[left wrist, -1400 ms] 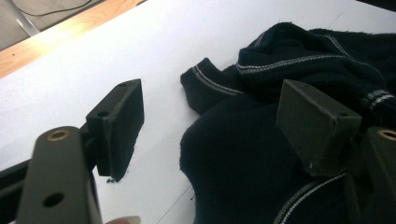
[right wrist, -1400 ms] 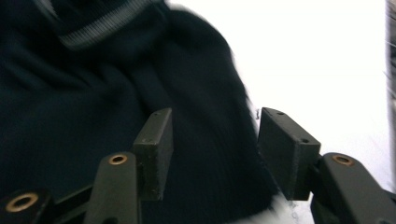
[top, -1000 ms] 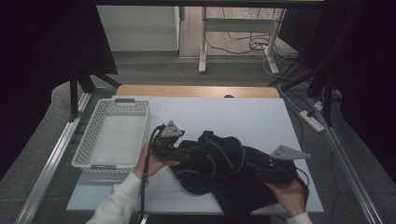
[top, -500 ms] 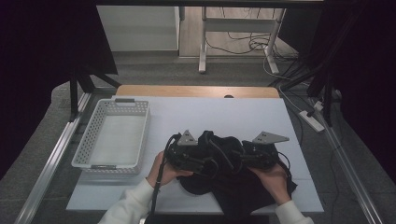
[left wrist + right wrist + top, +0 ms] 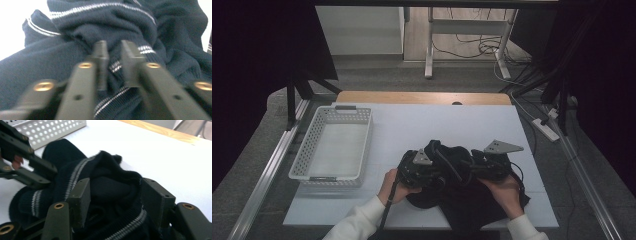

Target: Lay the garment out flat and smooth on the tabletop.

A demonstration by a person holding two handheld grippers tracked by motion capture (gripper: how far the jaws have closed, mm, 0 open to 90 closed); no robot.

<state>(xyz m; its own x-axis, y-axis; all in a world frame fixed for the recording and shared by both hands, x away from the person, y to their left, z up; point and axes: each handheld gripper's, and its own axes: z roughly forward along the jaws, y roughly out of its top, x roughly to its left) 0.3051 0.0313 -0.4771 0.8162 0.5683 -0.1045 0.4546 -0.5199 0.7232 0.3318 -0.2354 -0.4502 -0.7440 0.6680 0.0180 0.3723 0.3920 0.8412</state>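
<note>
Jaws of the left gripper (image 5: pixel 113 60) have just been closing and now pinch a fold of the dark sweater (image 5: pixel 100 27) at a white stripe, though the blur makes the exact contact hard to judge. In the right gripper view, the right gripper (image 5: pixel 113 195) has its jaws clamped on a thick bunch of the same knit.

Compared with a second ago, both hands have drawn in toward the middle of the high view: the left gripper (image 5: pixel 424 167) has slid right, away from the basket (image 5: pixel 304 165), and the right gripper (image 5: pixel 484 167) has come left, so the sweater (image 5: pixel 472 205) is bunched up between them at lower centre of the bench (image 5: pixel 452 125).

One white perforated basket stands at centre left, well apart from the cloth. Beyond the bench's far edge, at the top of the frame, lie cables (image 5: pixel 482 47) on the floor. One sweater, one basket, two grippers, two hands.
</note>
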